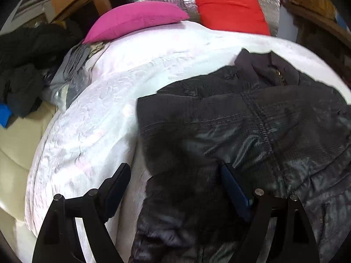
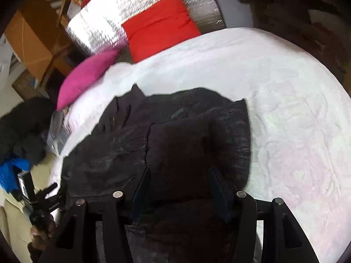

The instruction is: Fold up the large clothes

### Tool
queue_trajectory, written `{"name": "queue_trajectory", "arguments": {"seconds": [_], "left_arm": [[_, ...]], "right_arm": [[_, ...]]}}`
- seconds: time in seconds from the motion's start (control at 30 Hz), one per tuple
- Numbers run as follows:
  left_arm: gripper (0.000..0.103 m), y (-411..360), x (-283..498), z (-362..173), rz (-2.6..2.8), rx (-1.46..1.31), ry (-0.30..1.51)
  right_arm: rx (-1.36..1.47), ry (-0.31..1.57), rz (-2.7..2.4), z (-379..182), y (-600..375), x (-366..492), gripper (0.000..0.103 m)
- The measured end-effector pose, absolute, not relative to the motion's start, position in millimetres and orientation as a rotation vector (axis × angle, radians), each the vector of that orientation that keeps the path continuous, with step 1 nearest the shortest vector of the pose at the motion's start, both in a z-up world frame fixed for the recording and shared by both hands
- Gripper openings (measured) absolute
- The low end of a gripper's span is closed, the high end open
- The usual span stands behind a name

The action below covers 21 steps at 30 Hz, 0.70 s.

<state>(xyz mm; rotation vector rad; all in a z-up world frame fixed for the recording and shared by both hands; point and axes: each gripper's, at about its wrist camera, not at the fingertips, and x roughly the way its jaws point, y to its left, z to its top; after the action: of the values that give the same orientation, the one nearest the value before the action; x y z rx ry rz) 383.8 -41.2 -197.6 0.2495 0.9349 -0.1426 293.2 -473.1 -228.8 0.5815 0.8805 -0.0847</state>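
Left wrist view: dark quilted jacket (image 1: 252,118) spread on white textured bedspread (image 1: 87,127), collar toward pillows, one side panel seemingly lapped inward; fold looks barely started, most remains. Left gripper (image 1: 175,188) jaws spread wide, jacket hem between them, not pinched. Pink pillow (image 1: 136,19), red pillow (image 1: 230,8) beyond.
Right wrist view: right gripper (image 2: 182,188) jaws part-open over puffy, faintly shiny fabric; grip on it — cannot tell
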Motion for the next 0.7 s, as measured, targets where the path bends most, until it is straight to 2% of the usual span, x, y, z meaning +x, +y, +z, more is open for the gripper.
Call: {"name": "queue_trajectory", "arguments": {"seconds": [0.2, 0.43, 0.5, 0.7], "left_arm": [[0.085, -9.7, 343.4, -185.7, -0.100, 0.209, 0.864], [0.085, 26.8, 285.7, -193.1, -0.082, 0.134, 0.866], [0.085, 30.5, 266.6, -195.2, -0.087, 0.142, 0.859], [0.085, 53.4, 218.3, -199.5, -0.124, 0.112, 0.891]], "right_arm": [[0.587, 0.816, -0.078, -218.5, -483.1, 253.6, 0.060], [0.586, 0.828, -0.063, -217.7, -479.3, 225.6, 0.060], [0.589, 0.826, -0.060, -218.9, -478.0, 214.6, 0.065], [0.580, 0.855, -0.019, -229.0, -469.8, 170.2, 0.066]]}}
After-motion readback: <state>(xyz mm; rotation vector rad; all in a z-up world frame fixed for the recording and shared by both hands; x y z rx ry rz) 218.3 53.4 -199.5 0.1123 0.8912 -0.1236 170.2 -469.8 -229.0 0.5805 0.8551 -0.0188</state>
